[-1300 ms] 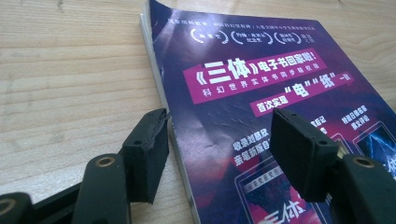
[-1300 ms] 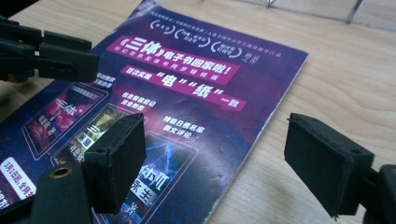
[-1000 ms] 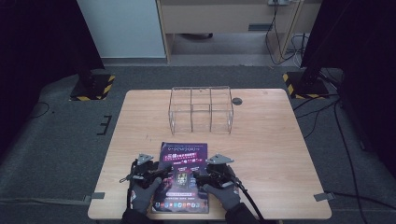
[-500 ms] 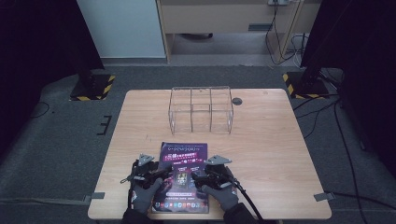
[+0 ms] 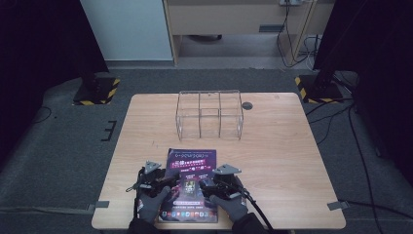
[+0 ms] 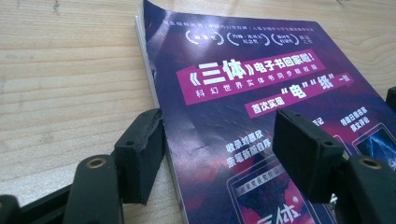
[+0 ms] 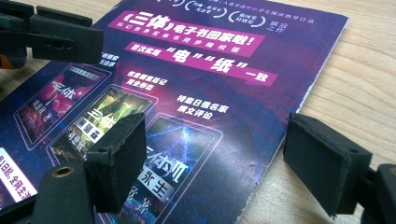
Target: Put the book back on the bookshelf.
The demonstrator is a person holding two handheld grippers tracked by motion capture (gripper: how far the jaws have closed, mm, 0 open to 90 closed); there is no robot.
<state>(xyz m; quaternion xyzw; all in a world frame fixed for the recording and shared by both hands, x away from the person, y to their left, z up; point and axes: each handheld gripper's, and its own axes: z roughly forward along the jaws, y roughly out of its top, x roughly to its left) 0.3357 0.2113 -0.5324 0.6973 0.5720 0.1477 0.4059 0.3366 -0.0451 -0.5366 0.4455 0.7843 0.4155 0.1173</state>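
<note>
Little has moved since the earlier frames: both hands have crept a touch toward the middle of the book, which lies where it did.

The surface (image 5: 292, 146) carries a clear wire rack (image 5: 209, 114) in the upper middle of the high view, well apart from the work. The book (image 5: 190, 183) lies flat at the lower middle of that view, near the surface's near edge, purple cover up.

The left hand-held gripper (image 6: 217, 144) is open, its jaws straddling the book's spine edge: one jaw on the bare wood just beside the edge, the other over the cover. The right hand-held gripper (image 7: 219, 158) is also open, one jaw above the cover, the other over the wood past the opposite edge.

Risks, as I judge them: a jaw closing from the side may push the book along the wood rather than catch it. It may also pinch only the cover, whose upper left corner already curls up in the left gripper view, and bend or tear it. Uneven pulls from the two sides could twist the book.

The high view gives the rack and the book's place on the surface; the gripper views give what it cannot: which side of each edge every jaw stands on, the page block's thickness, and the curled corner.
</note>
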